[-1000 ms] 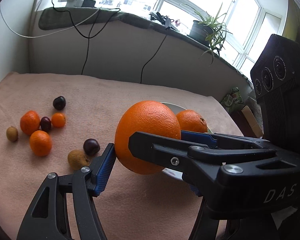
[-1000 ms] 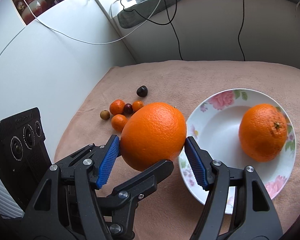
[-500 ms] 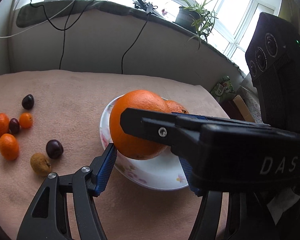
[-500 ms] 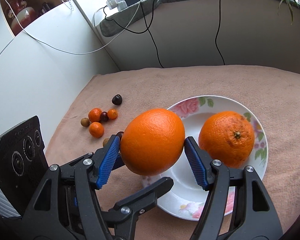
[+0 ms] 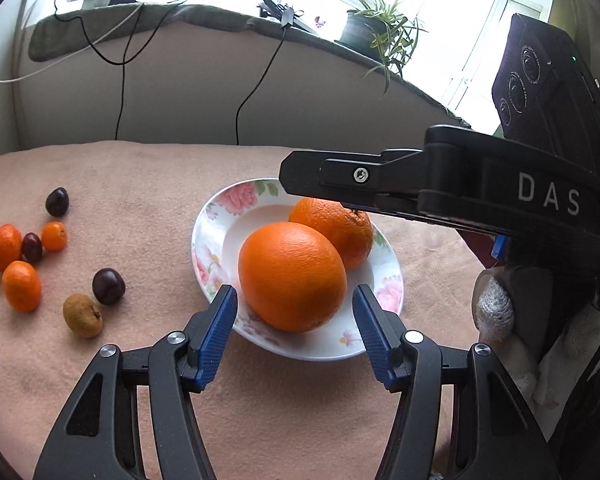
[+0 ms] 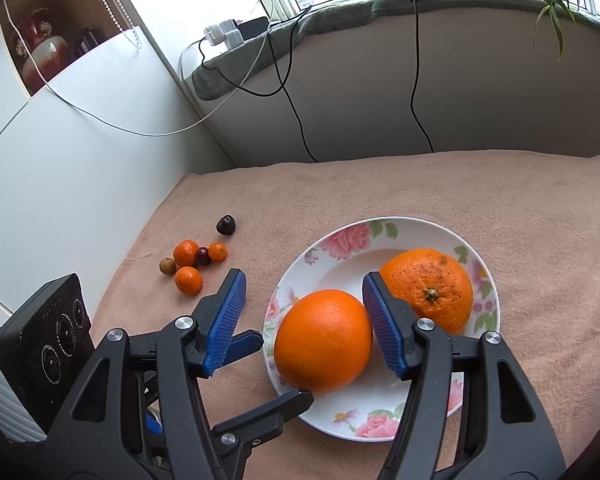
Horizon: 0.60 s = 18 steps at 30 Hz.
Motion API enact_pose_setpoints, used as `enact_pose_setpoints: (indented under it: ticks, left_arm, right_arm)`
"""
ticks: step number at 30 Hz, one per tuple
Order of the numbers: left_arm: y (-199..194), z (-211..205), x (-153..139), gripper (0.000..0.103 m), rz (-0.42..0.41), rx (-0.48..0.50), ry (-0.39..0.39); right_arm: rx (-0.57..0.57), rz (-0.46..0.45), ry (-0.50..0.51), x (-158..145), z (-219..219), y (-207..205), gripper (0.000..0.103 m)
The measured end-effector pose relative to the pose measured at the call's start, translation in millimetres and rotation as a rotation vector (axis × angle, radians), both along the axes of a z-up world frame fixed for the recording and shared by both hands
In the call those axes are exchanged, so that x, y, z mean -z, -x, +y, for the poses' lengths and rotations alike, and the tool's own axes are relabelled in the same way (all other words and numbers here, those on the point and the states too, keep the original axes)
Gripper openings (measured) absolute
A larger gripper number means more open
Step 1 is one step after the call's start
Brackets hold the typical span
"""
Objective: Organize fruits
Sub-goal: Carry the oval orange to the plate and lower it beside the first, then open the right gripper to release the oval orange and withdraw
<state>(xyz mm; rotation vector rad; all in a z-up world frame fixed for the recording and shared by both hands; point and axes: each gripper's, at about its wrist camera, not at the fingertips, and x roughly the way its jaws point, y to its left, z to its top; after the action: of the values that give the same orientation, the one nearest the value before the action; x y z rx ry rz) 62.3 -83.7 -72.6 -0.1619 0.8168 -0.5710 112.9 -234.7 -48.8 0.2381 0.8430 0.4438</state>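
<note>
A large smooth orange [image 5: 292, 276] lies in the flowered white plate [image 5: 216, 240] beside a second, rougher orange [image 5: 336, 228]. My left gripper [image 5: 295, 294] straddles the large orange; its jaws are closing, with a small gap on each side. My right gripper [image 6: 305, 280] is also around this orange [image 6: 324, 340], jaws closing. Its right pad [image 6: 384, 324] is at the peel, while the left pad [image 6: 226, 316] stands clear. Small fruits lie loose on the cloth at the left: tangerines [image 5: 21, 286], dark cherries [image 5: 109, 286] and a brown longan [image 5: 83, 315].
A pinkish cloth [image 5: 140, 184] covers the table. Behind it runs a low wall with hanging cables [image 5: 256, 88], and a potted plant [image 5: 376, 36] stands on the sill. A white wall [image 6: 80, 160] lies to the left. The right gripper's arm [image 5: 440, 184] crosses above the plate.
Both grippers carried the large orange from over the cloth to the plate. It now rests in the plate beside the other orange, and the pads no longer clamp it.
</note>
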Motion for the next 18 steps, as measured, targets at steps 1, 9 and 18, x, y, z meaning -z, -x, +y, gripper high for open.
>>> enact_pose_setpoints:
  ticks: [1, 9, 18]
  left_arm:
    - [2, 1, 0, 0.06, -0.001, 0.003, -0.002]
    - [14, 10, -7, 0.06, -0.03, -0.022, -0.035]
    - [27, 37, -8, 0.064, -0.079, -0.092, -0.1]
  right_arm:
    - [0.0, -0.001, -0.001, 0, 0, 1, 0.064]
    - [0.018, -0.021, 0.008, -2, -2, 13, 0.066]
    - [0.019, -0.088, 0.046, -8, 8, 32, 0.076]
